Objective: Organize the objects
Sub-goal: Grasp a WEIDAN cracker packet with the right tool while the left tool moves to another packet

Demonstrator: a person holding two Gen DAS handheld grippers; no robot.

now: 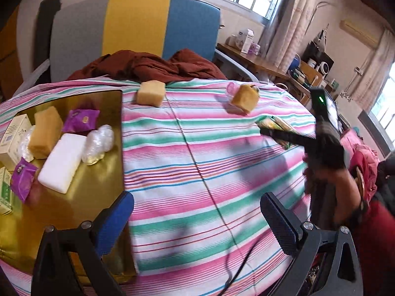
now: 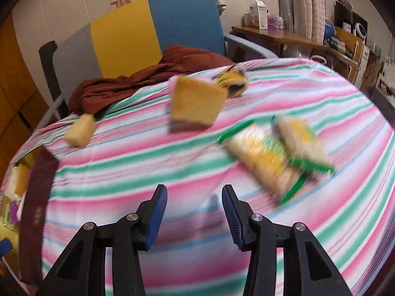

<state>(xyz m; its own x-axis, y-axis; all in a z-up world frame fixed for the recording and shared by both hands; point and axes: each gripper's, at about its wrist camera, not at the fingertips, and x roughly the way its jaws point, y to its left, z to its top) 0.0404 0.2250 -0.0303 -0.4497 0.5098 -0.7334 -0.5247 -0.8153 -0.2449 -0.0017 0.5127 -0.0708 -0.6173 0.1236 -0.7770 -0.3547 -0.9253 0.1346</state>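
Loose soaps and packets left on the striped cloth, to be gathered into the gold tray.

Both grippers are carried empty: the left gripper [image 1: 196, 224] is held wide apart beside the gold tray [image 1: 103, 180], where sorted pieces are already laid; the right gripper [image 2: 194, 218] is held partly apart, aimed toward the green-and-yellow packets [image 2: 276, 153]. Two tan blocks [image 1: 151, 92] [image 1: 244, 98] are left near the far edge.
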